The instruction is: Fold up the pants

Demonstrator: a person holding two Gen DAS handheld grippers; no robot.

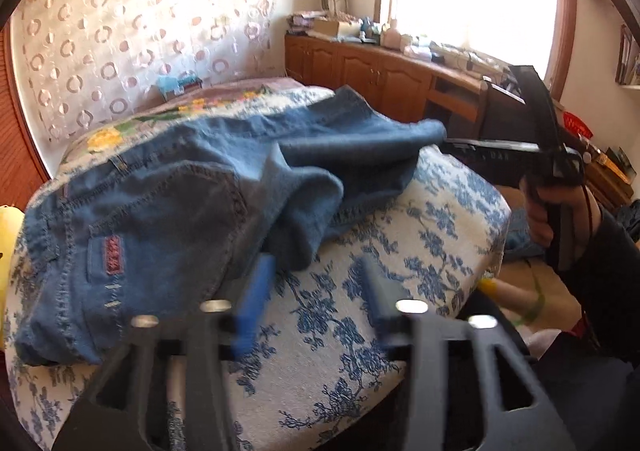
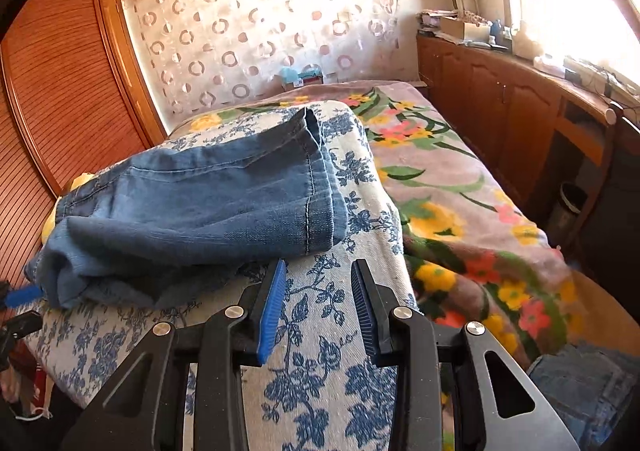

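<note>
Blue denim pants [image 1: 192,187] lie folded over on a white cushion with blue flowers [image 1: 360,291]; the waist and back pocket are at the left, the legs doubled over them. My left gripper [image 1: 316,275] is open and empty, just in front of the fold. In the right wrist view the pants [image 2: 192,203] lie ahead and left, with the hems on top. My right gripper [image 2: 318,275] is open and empty, just short of the pants' near edge. The right gripper also shows at the right of the left wrist view [image 1: 452,145], its tip at the pants' edge.
The cushion [image 2: 320,371] rests on a bed with a floral blanket [image 2: 460,191]. Wooden cabinets [image 2: 500,99] with clutter run under the window at the right. A wooden wardrobe [image 2: 60,91] stands at the left. A yellow object [image 1: 8,243] sits behind the pants.
</note>
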